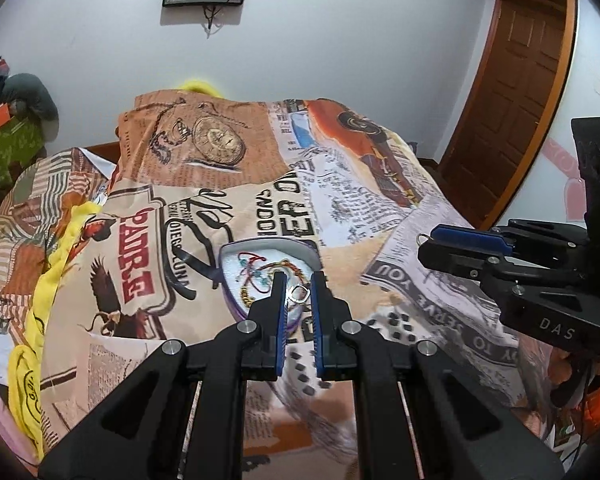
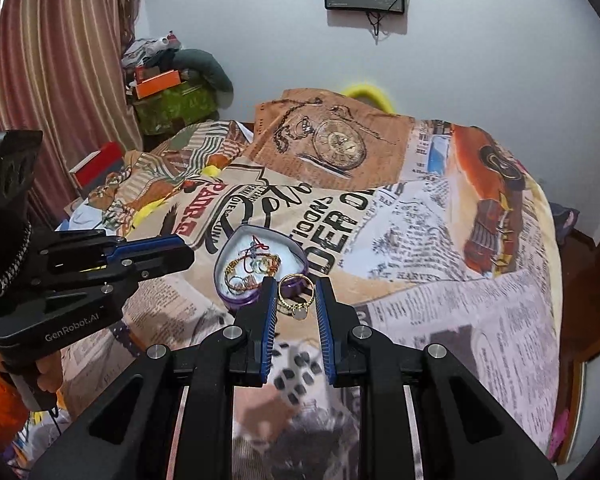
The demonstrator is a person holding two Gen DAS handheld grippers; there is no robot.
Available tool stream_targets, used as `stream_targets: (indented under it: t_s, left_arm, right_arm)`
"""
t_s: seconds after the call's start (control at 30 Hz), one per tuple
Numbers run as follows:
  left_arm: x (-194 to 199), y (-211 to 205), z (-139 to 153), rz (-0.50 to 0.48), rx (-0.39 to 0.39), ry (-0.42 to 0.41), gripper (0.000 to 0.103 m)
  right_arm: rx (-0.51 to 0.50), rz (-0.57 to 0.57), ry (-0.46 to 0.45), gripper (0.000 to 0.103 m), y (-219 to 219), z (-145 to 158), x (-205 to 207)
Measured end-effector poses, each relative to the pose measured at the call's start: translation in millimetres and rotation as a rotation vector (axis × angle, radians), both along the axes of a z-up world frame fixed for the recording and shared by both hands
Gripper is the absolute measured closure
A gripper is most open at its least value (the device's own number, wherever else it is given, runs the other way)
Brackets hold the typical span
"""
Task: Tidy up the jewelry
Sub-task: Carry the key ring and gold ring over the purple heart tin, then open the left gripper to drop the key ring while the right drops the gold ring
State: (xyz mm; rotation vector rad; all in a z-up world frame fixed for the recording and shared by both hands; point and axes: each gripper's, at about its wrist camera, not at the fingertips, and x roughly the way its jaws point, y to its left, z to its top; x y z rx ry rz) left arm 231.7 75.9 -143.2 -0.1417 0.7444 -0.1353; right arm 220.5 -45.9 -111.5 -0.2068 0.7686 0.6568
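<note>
The left gripper (image 1: 299, 282) has its fingers clenched on a small silver ring (image 1: 299, 293), poised over the near rim of the heart-shaped purple box (image 1: 236, 309) — bracelets and chains lie inside on white lining. At three o'clock from the box, the right gripper (image 2: 296, 286) grasps a gold ring with a pale stone (image 2: 296, 295) above the printed bedspread (image 2: 440, 240) — beside the box's near edge.

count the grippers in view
2: the left gripper sits over the heart-shaped jewelry box; the right gripper is beside that box, a gold ring between its fingers.
</note>
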Motion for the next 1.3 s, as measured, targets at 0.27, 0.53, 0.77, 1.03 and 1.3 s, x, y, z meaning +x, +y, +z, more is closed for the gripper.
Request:
stream_targets:
  t_s: [0.27, 0.53, 0.77, 1.03, 1.3]
  left_arm:
    - [27, 17, -19, 0.003, -0.012, 0.036, 0.094]
    - [60, 22, -37, -0.014, -0.015, 0.082, 0.094]
    - [74, 21, -49, -0.03, -0.009, 0.111, 0.094]
    - [72, 24, -49, -0.017, -0.011, 0.103, 0.094]
    - [61, 34, -42, 0.046, 0.023, 0.078, 0.087]
  right_arm:
    - [0.002, 0.01, 0.046, 0.085, 16, -15, 27]
    - [0.006, 0.024, 0.087, 0.085, 30, -24, 50]
    - [0.004, 0.055, 0.133, 0.085, 43, -33, 62]
    - [0.0, 0.061, 0.156, 0.085, 49, -40, 67]
    - [-0.018, 0.081, 0.164, 0.085, 58, -46, 67]
